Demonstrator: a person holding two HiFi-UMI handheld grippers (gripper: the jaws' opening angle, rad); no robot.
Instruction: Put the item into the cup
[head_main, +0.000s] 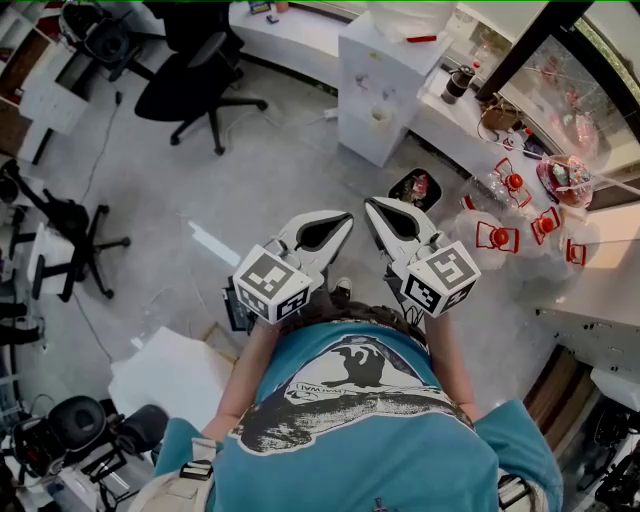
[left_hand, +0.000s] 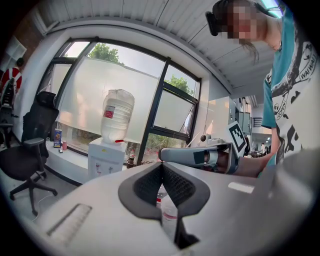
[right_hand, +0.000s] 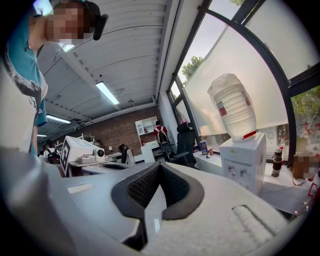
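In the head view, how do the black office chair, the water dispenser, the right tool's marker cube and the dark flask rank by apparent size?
1. black office chair and water dispenser: about alike, no ranking.
2. marker cube of the right tool: enlarged by nearness to the camera.
3. dark flask: smallest.

Bright daylight through windows (right_hand: 260, 60); strong fisheye bending, dark vignette corners.

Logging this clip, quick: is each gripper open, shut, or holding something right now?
Left gripper: shut, jaws together, nothing held.
Right gripper: shut, jaws together, nothing held.
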